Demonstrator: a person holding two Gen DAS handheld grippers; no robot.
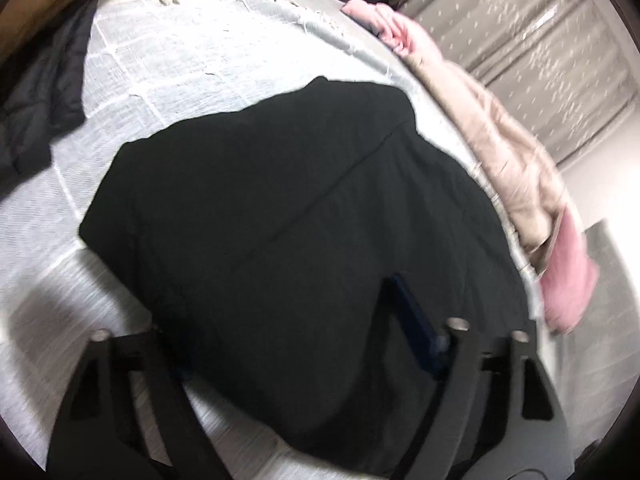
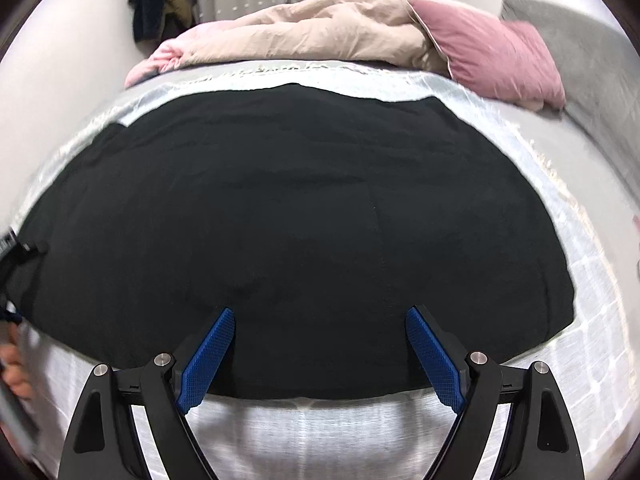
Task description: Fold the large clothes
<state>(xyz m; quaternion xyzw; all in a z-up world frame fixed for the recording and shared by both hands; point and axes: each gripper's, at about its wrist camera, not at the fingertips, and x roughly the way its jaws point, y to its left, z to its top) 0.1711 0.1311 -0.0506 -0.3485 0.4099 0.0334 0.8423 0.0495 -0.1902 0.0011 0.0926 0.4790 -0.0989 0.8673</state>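
Observation:
A large black garment point(image 1: 280, 200) lies spread flat on a pale grey checked bed cover point(image 1: 168, 60). In the left wrist view my left gripper point(image 1: 288, 320) straddles the garment's near part. Cloth fills the gap between its jaws. One blue pad point(image 1: 412, 316) shows at the right; the other is hidden by cloth. The jaws stand apart and I see no firm pinch. In the right wrist view the black garment point(image 2: 300, 208) fills the middle. My right gripper point(image 2: 320, 316) hangs open over its near edge, both blue pads point(image 2: 208, 356) bare.
A beige duvet point(image 2: 312, 36) and a pink pillow point(image 2: 492, 56) lie along the bed's far side, with a grey cushion point(image 2: 592, 64) beside them. Dark clothes point(image 2: 164, 0) hang by the curtain. A dark jacket point(image 1: 44, 92) lies at the left. A person's hand point(image 2: 14, 372) shows at the left edge.

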